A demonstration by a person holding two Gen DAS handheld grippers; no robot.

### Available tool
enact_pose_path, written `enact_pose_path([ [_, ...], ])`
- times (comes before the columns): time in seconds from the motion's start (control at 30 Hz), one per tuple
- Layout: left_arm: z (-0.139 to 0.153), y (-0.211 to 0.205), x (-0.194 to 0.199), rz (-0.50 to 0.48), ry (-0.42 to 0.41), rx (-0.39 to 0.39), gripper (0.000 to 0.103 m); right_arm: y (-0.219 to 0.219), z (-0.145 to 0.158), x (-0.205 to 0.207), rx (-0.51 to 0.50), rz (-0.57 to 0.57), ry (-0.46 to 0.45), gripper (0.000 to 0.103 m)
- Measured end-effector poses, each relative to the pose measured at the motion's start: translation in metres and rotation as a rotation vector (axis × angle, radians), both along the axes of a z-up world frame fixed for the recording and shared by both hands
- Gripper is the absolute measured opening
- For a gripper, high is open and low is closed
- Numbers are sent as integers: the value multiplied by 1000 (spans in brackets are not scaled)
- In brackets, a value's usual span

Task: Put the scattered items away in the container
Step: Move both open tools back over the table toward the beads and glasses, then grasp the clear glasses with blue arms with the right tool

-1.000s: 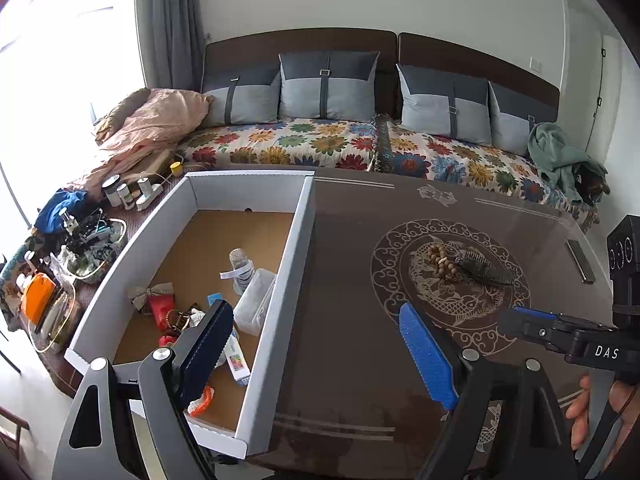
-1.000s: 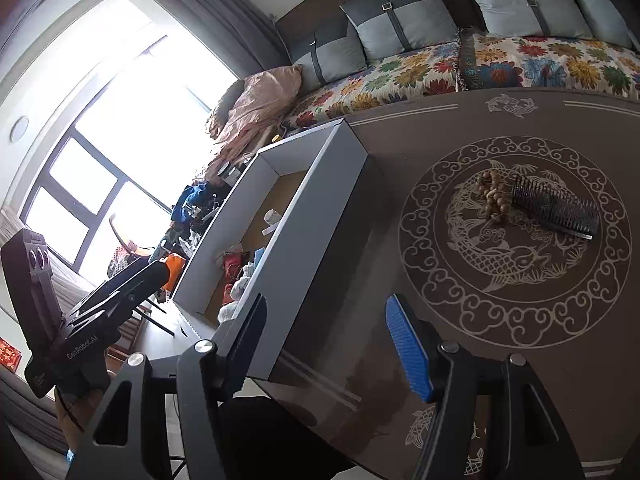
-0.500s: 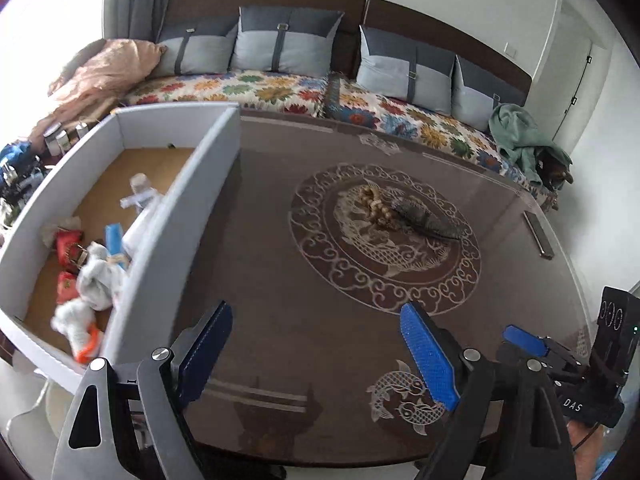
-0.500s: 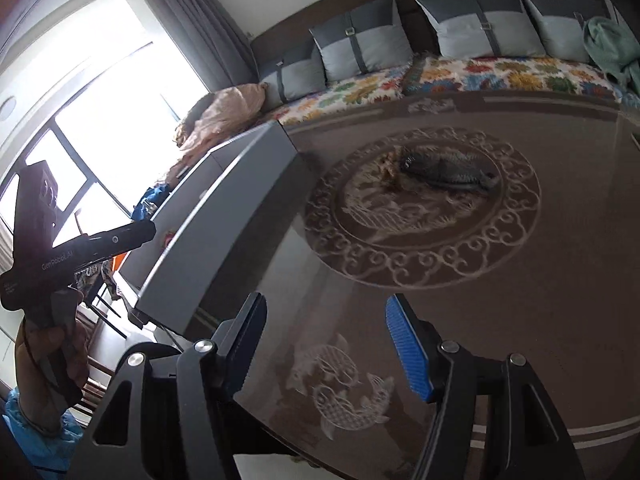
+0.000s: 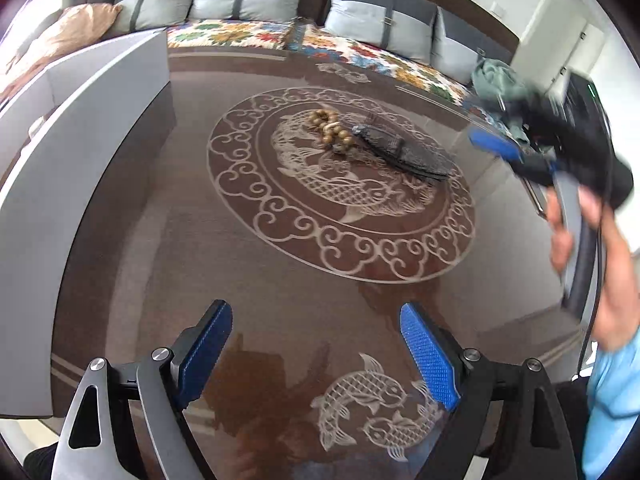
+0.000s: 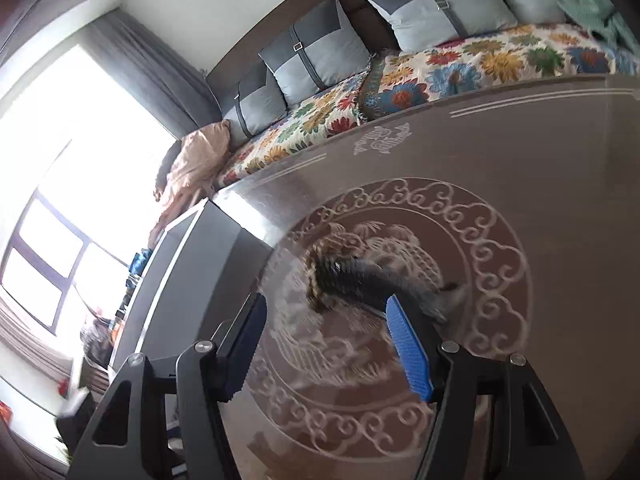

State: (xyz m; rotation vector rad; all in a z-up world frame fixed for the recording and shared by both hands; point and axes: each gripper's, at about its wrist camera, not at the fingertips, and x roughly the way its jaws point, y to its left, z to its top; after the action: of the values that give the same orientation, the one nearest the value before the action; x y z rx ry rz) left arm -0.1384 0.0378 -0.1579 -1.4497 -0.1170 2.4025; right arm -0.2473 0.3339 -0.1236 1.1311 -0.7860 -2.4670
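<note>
A string of wooden beads point(image 5: 331, 131) and a black hairbrush point(image 5: 404, 151) lie together at the middle of the table's round pattern. The white cardboard box point(image 5: 76, 128) stands at the table's left; its inside is hidden from here. My left gripper point(image 5: 316, 354) is open and empty above the near table edge. My right gripper point(image 6: 332, 340) is open and empty, just short of the hairbrush point(image 6: 372, 280) and beads point(image 6: 320, 256), which are blurred. It also shows at the right of the left wrist view point(image 5: 516, 148), held by a hand.
The glass-topped brown table point(image 5: 240, 264) carries fish and scroll patterns. A sofa with a floral cover point(image 5: 248, 34) and grey cushions runs along the far side. A green cloth point(image 5: 496, 76) lies at the sofa's right end. A cluttered side table point(image 6: 100, 332) stands by the window.
Both grippers have swung right and away from the box toward the table's middle. The right gripper has closed in on the hairbrush and beads. Both stay open.
</note>
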Motion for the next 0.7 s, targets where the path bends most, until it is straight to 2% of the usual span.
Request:
enact_pose_path([
  [0.2, -15, -25, -7, 39, -36, 12, 86, -58, -7, -100, -107, 51, -91, 64],
  [0.27, -17, -33, -8, 49, -44, 29, 86, -72, -17, -125, -45, 40, -170, 64],
  [0.33, -18, -40, -9, 55, -47, 44, 86, -81, -36, -139, 6, 64, -307, 64],
  [0.37, -18, -42, -10, 57, -45, 51, 86, -82, -43, -139, 7, 72, -358, 63],
  [0.43, -18, -45, -10, 59, -44, 65, 86, -79, -49, -126, 21, 78, -399, 63],
  [0.6, -21, -46, -9, 56, -70, 107, 86, -60, -51, -65, 29, 116, -443, 63],
  [0.7, -18, -42, -6, 40, -55, 103, 86, -38, -52, -30, 97, 114, -472, 63],
])
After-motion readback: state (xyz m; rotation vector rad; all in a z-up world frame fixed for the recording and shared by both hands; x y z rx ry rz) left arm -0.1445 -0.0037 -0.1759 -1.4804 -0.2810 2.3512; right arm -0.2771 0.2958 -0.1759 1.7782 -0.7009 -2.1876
